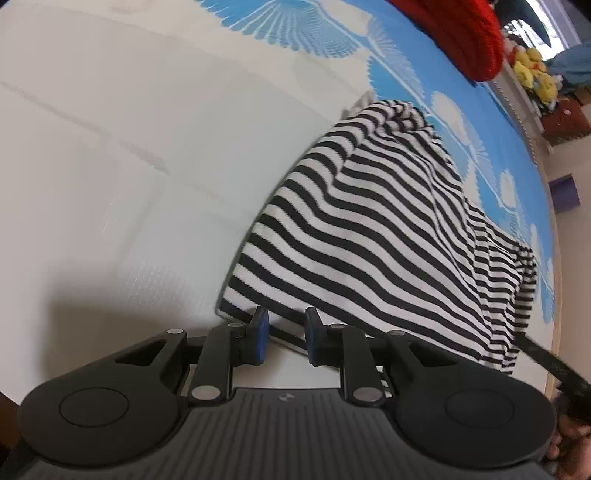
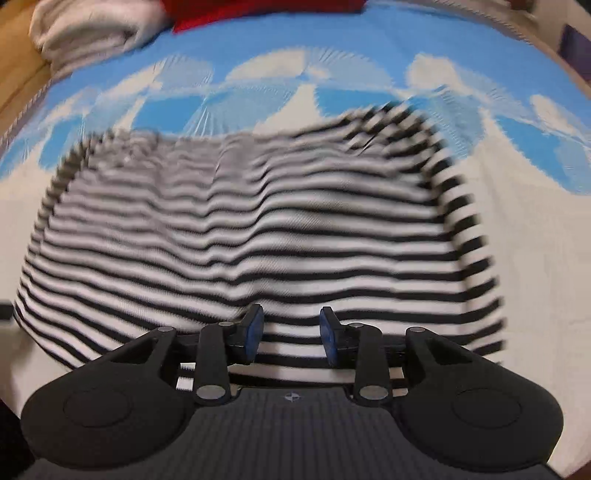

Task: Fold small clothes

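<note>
A black-and-white striped garment (image 1: 369, 221) lies bunched on the bed's white and blue cover (image 1: 129, 166). My left gripper (image 1: 286, 328) hovers at the garment's near corner. Its blue pads (image 1: 261, 334) stand a narrow gap apart, and the dark hem crosses beneath that gap without being pinched. In the right wrist view the same garment (image 2: 258, 221) spreads wide and is blurred by motion. My right gripper (image 2: 291, 332) is over its near edge with its blue pads (image 2: 255, 330) apart and only flat fabric below them.
A red knitted item (image 1: 461, 33) lies at the bed's far end. Yellow plush toys (image 1: 532, 70) sit beyond the bed edge. A folded white cloth (image 2: 85, 33) rests at the far left. A hand (image 1: 569, 439) shows at the lower right.
</note>
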Demonstrator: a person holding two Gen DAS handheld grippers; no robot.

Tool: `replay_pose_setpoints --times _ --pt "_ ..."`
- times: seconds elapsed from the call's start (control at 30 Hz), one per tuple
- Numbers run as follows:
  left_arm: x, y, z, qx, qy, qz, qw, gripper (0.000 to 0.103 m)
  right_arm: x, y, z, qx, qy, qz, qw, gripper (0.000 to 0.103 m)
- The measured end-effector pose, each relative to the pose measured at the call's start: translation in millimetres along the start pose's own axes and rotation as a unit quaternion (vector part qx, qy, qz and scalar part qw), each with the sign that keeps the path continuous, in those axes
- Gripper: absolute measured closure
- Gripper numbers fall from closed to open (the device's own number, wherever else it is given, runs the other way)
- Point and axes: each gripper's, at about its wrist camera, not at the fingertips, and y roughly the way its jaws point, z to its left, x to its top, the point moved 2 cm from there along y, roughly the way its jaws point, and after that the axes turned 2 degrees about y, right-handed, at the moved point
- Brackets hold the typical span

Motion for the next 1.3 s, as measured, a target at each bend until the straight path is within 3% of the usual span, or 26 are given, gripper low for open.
replay_pose_setpoints --times 0.1,0.3,0.37,0.47,0.6,0.97,1.3 --pt "0 3 -1 0.006 -0.001 0.002 1.0 0.082 6 -23 -14 0.007 0.027 -0.032 0.999 0.068" --pt "-2 5 -1 0.007 0.0 0.007 1.0 0.079 15 -38 -42 -0.003 0.057 -0.049 0.997 0.067" --pt "-2 7 0 0.0 -0.007 0.013 0.9999 0.072 17 -42 -50 -0.001 0.07 -0.053 0.996 0.067" --pt "-2 13 9 -0.018 -0.035 0.034 0.9986 0.065 17 -47 -54 0.0 0.076 -0.059 0.995 0.067" --pt "-3 22 25 -0.021 -0.08 0.056 0.995 0.065 18 -53 -54 0.003 0.072 -0.067 0.995 0.067" --pt "8 33 32 -0.036 -0.157 0.023 0.9867 0.064 18 -59 -67 -0.006 0.087 -0.076 0.993 0.067" --pt "27 41 23 -0.034 -0.15 -0.002 0.9881 0.064 13 -64 -86 -0.021 0.108 -0.079 0.991 0.067"
